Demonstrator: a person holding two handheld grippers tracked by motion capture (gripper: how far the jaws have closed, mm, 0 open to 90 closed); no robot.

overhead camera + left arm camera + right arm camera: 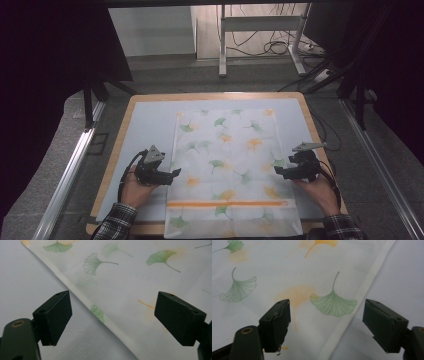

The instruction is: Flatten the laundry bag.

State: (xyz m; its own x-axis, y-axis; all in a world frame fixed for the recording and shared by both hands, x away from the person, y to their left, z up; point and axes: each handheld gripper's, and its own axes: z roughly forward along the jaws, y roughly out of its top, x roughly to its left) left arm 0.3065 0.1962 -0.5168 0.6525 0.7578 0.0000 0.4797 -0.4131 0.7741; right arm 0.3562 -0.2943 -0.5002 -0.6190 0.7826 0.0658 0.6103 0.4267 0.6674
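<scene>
1. Cloth (232, 165) printed with green and orange ginkgo leaves lies flat at the middle of the table (145, 125), its near end with an orange stripe (227, 204) reaching the table's 6 o'clock edge.
2. Floor beyond the table's 12 o'clock edge carries a metal desk frame (260, 30) and loose cables (272, 47); nothing lies between either claw and the cloth.
3. Left claw (176, 172) sits at 9 o'clock of the cloth, over its left hem. In the left gripper view (112, 317) the jaws stand wide apart with the hem running between them, pressing on nothing.
4. Right claw (276, 171) sits at 3 o'clock, jaws wide over the right hem (325, 322), gripping nothing.
5. Both hands (134, 190) (320, 192) come in from 6 o'clock, claws pointing inward toward each other.
</scene>
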